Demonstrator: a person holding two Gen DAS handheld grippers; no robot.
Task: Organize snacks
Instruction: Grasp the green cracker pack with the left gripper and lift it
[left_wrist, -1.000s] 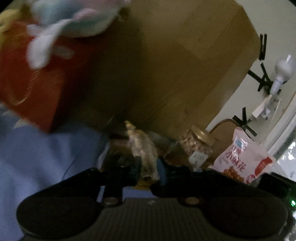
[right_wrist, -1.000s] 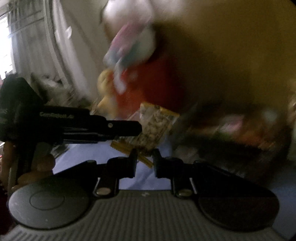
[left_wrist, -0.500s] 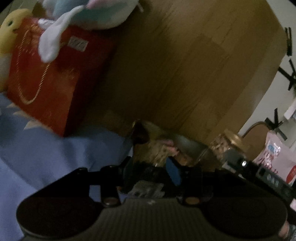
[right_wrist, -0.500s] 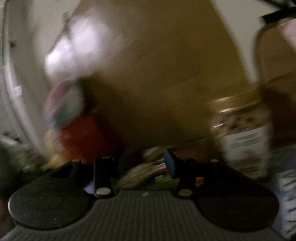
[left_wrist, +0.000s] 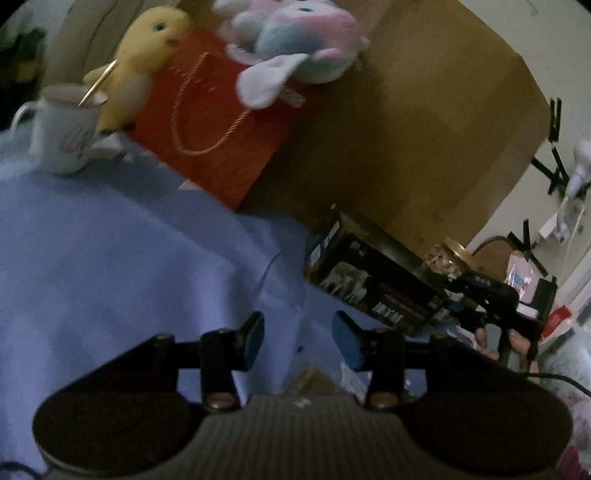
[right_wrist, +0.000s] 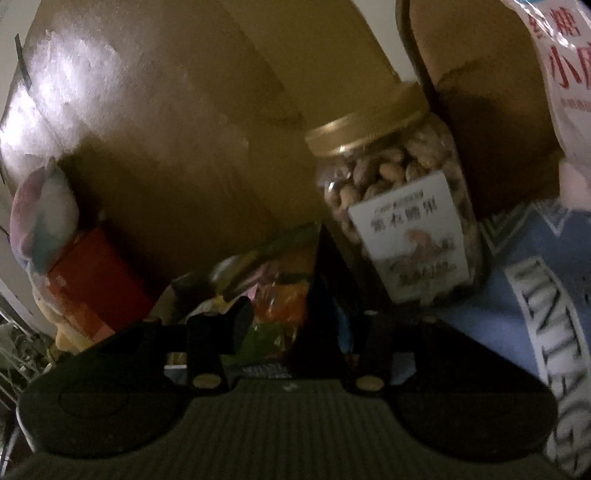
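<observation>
My left gripper (left_wrist: 298, 339) sits with its jaws parted and nothing between the blue pads, only the blue cloth (left_wrist: 110, 258) beneath. A little crinkled snack wrapping (left_wrist: 314, 376) shows low between the fingers, close to the body; I cannot tell what it is. Ahead and to the right a black box (left_wrist: 373, 284) lies on the cloth against a big cardboard box (left_wrist: 406, 129). Left of it, a red gift bag (left_wrist: 221, 122) with a gold cord, a pastel plush (left_wrist: 295, 44) on top, a yellow plush chick (left_wrist: 144, 59) beside it, and a white mug (left_wrist: 62, 129) with a stick in it. The right gripper appears at the far right of this view, held in a hand (left_wrist: 517, 343). My right gripper (right_wrist: 295, 325) is released too, jaws apart, hanging over the open black box, whose dark wall (right_wrist: 321, 295) stands between the fingers. Colourful snack packets (right_wrist: 273, 291) lie inside it. Just beyond stands the peanut jar (right_wrist: 399, 206), gold lid, upright, beside the box. A pink-white snack bag (right_wrist: 561, 74) is at top right. Frame is dim, slightly blurred.
</observation>
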